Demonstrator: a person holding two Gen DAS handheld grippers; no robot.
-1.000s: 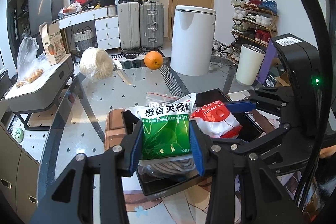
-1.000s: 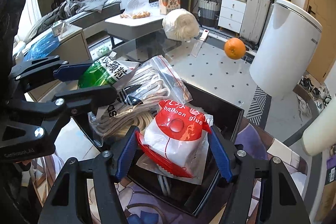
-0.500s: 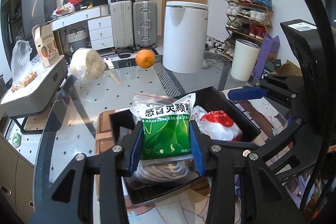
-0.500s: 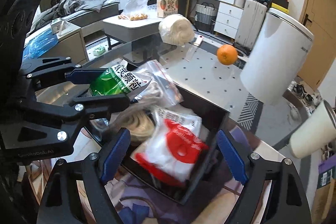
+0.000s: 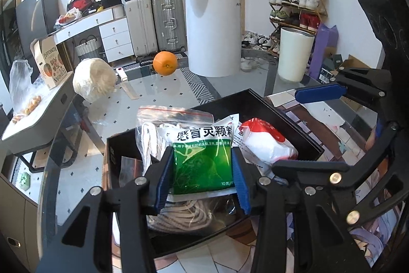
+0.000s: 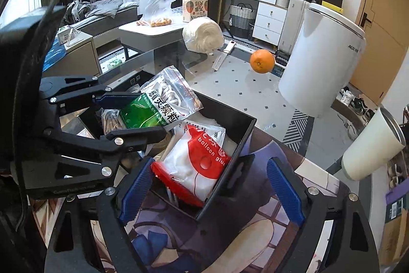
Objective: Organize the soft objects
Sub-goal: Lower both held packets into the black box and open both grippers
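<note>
A black box stands on the patterned mat. My left gripper holds a green granule packet upright over the box; its pads still press the packet's sides while the jaws begin opening. Under it lies a zip bag of rope. In the right wrist view, the left gripper and the green packet are on the left. A red and white balloon glue bag lies inside the box. My right gripper is opening wide, its pads clear of the bag and astride the box's near corner.
On the glass table behind the box sit an orange, a white yarn bundle and a small knife. A white cup stands at the table's right edge. Beyond the table is a tall white bin.
The right gripper opened and let go of the balloon glue bag, which dropped into the box, then drew back. The left gripper sank a little with the green packet.
</note>
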